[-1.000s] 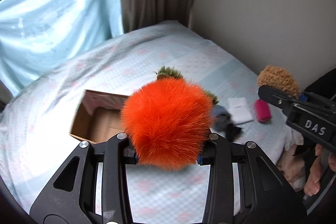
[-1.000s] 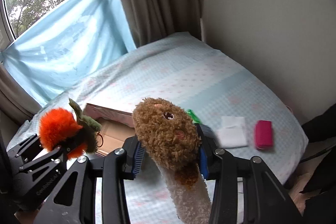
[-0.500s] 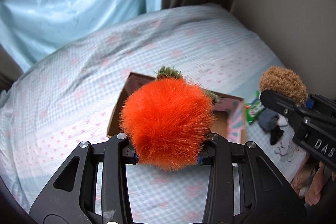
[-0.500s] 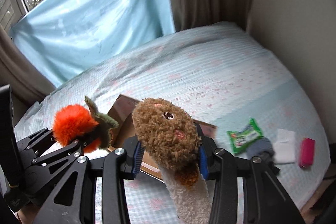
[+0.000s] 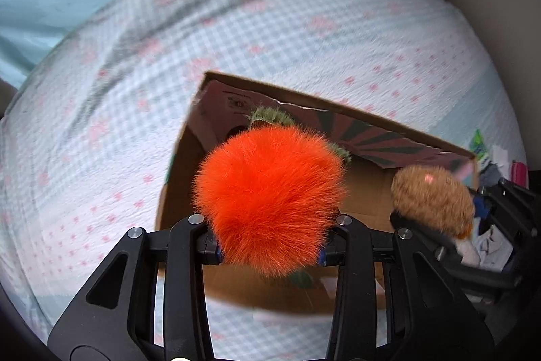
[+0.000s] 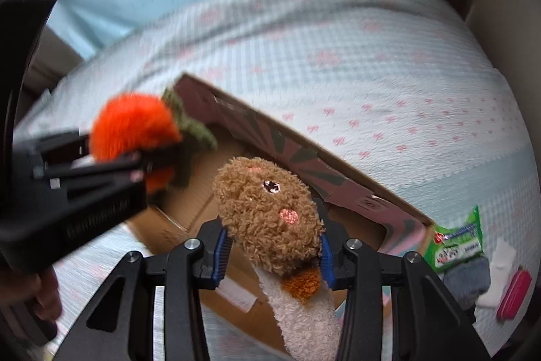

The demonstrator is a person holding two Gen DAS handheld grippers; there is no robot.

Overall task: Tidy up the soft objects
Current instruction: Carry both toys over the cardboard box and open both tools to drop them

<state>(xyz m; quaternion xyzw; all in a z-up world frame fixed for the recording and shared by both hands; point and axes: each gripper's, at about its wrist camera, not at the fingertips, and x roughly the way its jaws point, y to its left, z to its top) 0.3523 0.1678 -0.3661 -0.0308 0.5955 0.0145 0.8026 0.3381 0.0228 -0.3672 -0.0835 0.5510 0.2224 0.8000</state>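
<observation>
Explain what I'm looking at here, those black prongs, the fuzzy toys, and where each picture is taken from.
No robot: a person holds two hand-held claws, each with a camera looking along its fingers. One picture is from the left claw, shut on an orange plush. The other is from the right claw, shut on a brown plush. Both hang over an open cardboard box on a bed. Beside the box lie a green packet, grey cloth, something white and a pink item.
</observation>
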